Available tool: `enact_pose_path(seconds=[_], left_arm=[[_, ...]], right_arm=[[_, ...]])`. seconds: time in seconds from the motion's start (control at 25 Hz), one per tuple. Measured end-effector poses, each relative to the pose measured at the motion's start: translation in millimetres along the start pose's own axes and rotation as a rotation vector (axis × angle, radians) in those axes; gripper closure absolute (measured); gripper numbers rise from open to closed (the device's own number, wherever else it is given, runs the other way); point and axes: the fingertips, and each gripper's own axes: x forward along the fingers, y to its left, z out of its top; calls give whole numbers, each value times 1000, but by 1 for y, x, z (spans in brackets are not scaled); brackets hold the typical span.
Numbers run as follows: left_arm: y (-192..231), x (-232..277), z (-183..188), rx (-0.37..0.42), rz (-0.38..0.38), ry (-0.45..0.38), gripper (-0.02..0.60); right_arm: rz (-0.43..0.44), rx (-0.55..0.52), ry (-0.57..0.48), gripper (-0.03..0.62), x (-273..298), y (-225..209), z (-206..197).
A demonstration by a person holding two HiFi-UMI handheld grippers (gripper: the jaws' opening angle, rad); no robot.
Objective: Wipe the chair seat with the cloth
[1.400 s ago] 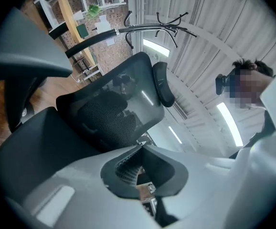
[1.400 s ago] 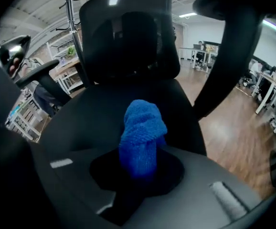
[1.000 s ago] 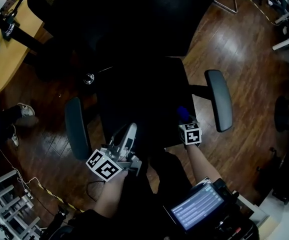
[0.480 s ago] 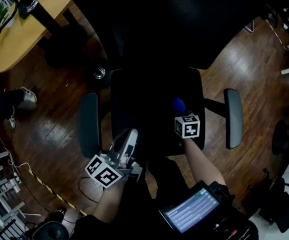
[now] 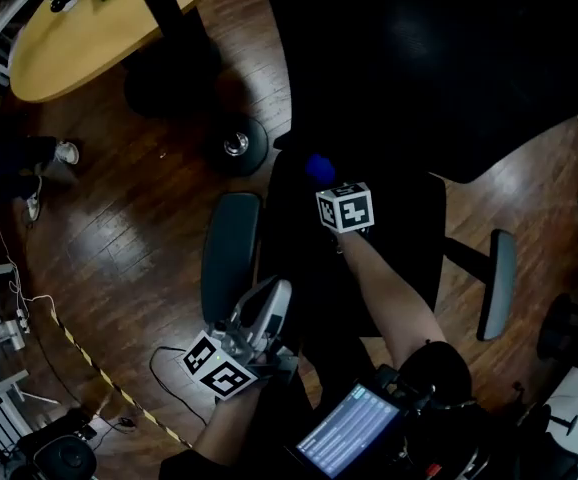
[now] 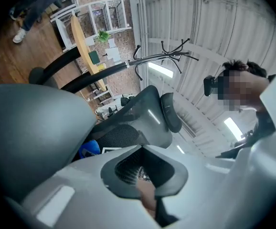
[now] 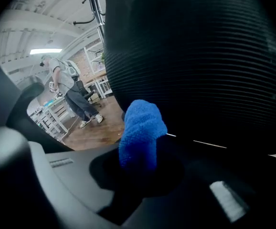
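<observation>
The black chair seat (image 5: 399, 238) fills the middle of the head view, with the black mesh backrest (image 5: 419, 58) behind it. My right gripper (image 5: 323, 182) is shut on a blue cloth (image 5: 319, 168) at the seat's back left part, close under the backrest. In the right gripper view the cloth (image 7: 140, 132) sticks up from the closed jaws of the right gripper (image 7: 143, 168), in front of the mesh backrest (image 7: 200, 70). My left gripper (image 5: 272, 298) is shut and holds nothing; it hovers at the seat's front left, beside the grey left armrest (image 5: 231, 258), and its own view points up at the ceiling past the left gripper (image 6: 143, 175).
A round wooden table (image 5: 89, 28) on a black post stands at the far left, with a round base (image 5: 234, 146) beside it. The right armrest (image 5: 496, 283) juts out. A cable and striped tape (image 5: 79, 338) lie on the wood floor. Someone stands farther off (image 7: 66, 89).
My right gripper has carried the cloth across the seat from its front right toward the back left. The left gripper has stayed by the left armrest. The head view has shifted.
</observation>
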Motion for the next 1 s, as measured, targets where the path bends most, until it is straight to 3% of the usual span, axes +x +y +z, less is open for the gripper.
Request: enact_pose_path(seconds=[0.2, 0.56, 0.76, 1.0], left_arm=[[11, -6, 5, -2, 14, -21, 588], [22, -8, 2, 6, 47, 6, 588], [17, -2, -4, 12, 48, 26, 588], [4, 25, -27, -1, -7, 88, 588]], right_arm=[[37, -12, 53, 545, 49, 18, -13], [18, -2, 0, 545, 53, 14, -15], [-91, 22, 20, 545, 31, -38, -32], [-285, 93, 69, 545, -41, -146, -76]])
